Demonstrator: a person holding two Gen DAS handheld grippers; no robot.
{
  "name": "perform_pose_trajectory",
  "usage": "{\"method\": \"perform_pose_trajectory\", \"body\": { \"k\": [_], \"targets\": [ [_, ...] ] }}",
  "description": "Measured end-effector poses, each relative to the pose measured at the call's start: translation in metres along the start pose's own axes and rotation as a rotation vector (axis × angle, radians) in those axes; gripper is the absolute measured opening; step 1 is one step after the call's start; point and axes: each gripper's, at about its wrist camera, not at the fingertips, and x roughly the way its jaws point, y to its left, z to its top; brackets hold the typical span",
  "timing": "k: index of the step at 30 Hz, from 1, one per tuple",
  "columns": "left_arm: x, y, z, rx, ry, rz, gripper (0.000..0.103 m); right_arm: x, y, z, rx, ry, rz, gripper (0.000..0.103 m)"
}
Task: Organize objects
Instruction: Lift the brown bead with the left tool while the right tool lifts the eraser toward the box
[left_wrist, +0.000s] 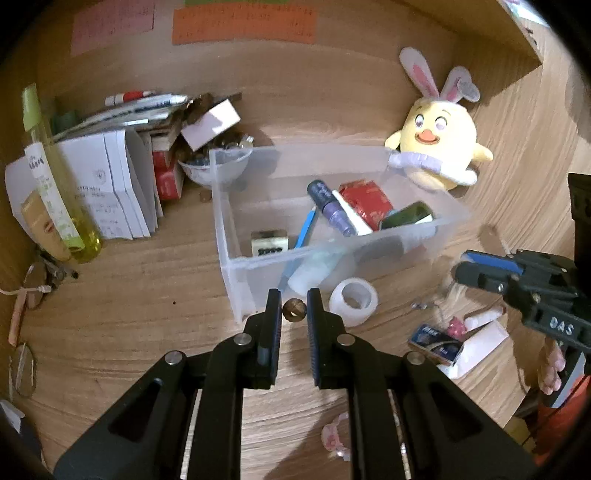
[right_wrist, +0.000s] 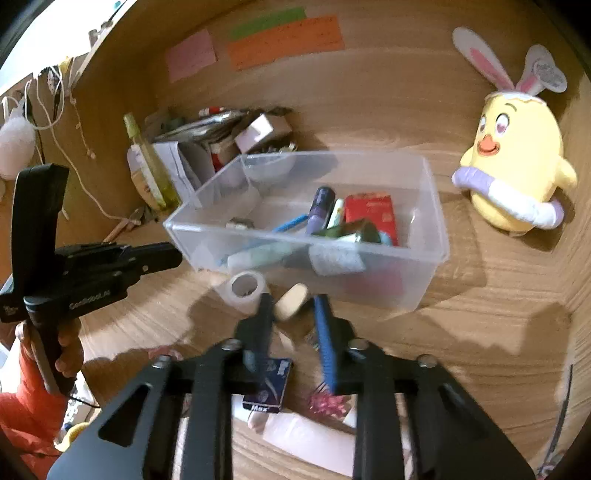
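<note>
My left gripper (left_wrist: 294, 303) is shut on a small brown round bead (left_wrist: 294, 310), just in front of the clear plastic box (left_wrist: 236, 280). In the box lie a purple tube (left_wrist: 330, 208), a red packet (left_wrist: 365, 199), a blue pen (left_wrist: 304, 230) and other small items. In the right wrist view, my right gripper (right_wrist: 293, 308) is shut on a beige oval piece (right_wrist: 291, 301), held close before the clear plastic box (right_wrist: 406, 280). The left gripper (right_wrist: 173, 258) shows from the side at the left. The right gripper (left_wrist: 461, 266) reaches in from the right edge.
A clear tape roll (left_wrist: 353, 301) (right_wrist: 245, 286) lies by the box's front. A blue card pack (left_wrist: 436, 341) (right_wrist: 267, 384), pink wrapper (right_wrist: 327, 402) and white papers lie below. A yellow plush chick (left_wrist: 439, 147) (right_wrist: 513, 177) stands right. Stacked papers and a yellow bottle (left_wrist: 55, 184) crowd the left.
</note>
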Motion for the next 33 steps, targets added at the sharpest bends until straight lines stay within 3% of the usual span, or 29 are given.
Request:
{"method": "perform_pose_trajectory", "body": {
  "k": [6,12,14,16,30,33],
  "targets": [
    [-0.008,-0.002,0.009,0.000,-0.040,-0.005,0.013,-0.009,-0.005,0.009,0.003,-0.039,-0.026,0.015],
    [-0.011,-0.002,0.015,-0.008,-0.058,-0.021,0.013,-0.011,-0.018,0.003,0.036,-0.013,-0.050,0.018],
    [-0.012,-0.002,0.017,-0.009,-0.062,-0.022,0.013,-0.008,-0.024,0.000,0.050,0.005,-0.058,0.036],
    [-0.011,-0.002,0.021,-0.011,-0.069,-0.023,0.013,-0.003,-0.030,-0.003,0.064,0.014,-0.073,0.045],
    [0.005,0.002,0.052,-0.026,-0.063,-0.038,0.013,0.057,-0.020,-0.008,-0.051,0.155,-0.136,0.045],
    [0.010,0.000,0.055,-0.018,-0.058,-0.033,0.013,0.063,-0.020,-0.010,-0.060,0.169,-0.136,0.040]
  ]
}}
